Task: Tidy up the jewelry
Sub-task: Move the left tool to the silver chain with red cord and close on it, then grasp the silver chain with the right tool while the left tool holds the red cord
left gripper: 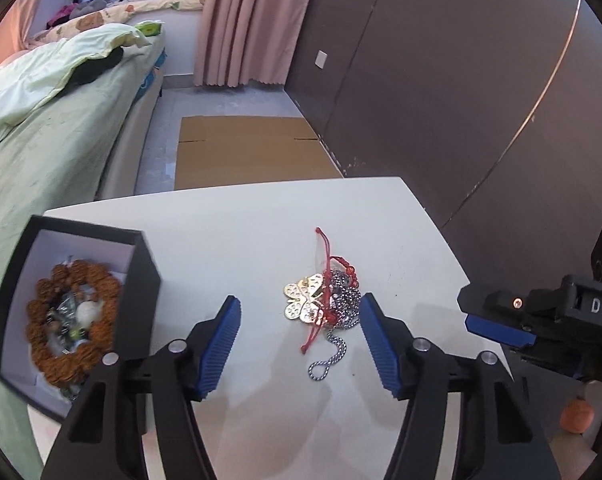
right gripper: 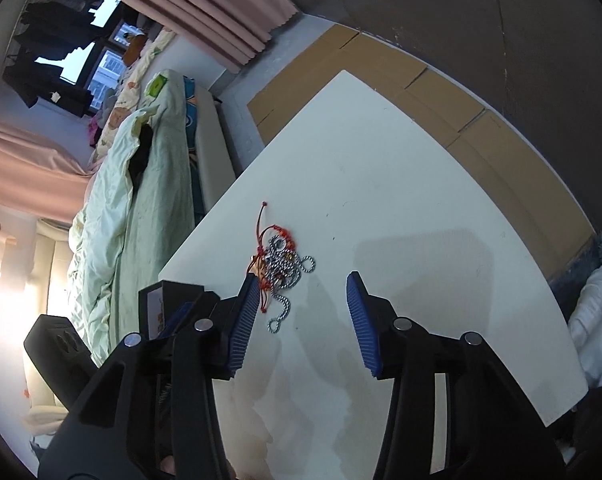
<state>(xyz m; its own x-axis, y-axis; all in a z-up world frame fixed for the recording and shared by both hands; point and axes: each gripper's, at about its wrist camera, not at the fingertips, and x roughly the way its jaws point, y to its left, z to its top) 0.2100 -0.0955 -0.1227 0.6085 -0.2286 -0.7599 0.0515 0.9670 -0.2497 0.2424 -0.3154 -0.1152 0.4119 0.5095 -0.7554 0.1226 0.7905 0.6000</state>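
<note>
Left gripper (left gripper: 300,314) jaws apart above white table (left gripper: 229,232), jewelry pile (left gripper: 325,300) between; black box (left gripper: 141,276) left.

A tangled heap of jewelry (left gripper: 325,300) is seen on the white worktop (left gripper: 229,232): gold clover charms, red cord, silver bead chain. A black box (left gripper: 141,280) at the worktop's edge holds a brown bead bracelet (left gripper: 73,320).

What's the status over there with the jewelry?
Left hand-held gripper open around jewelry pile. Right hand-held gripper open, empty. Black box holds bead bracelet. Nothing blocking.
</note>
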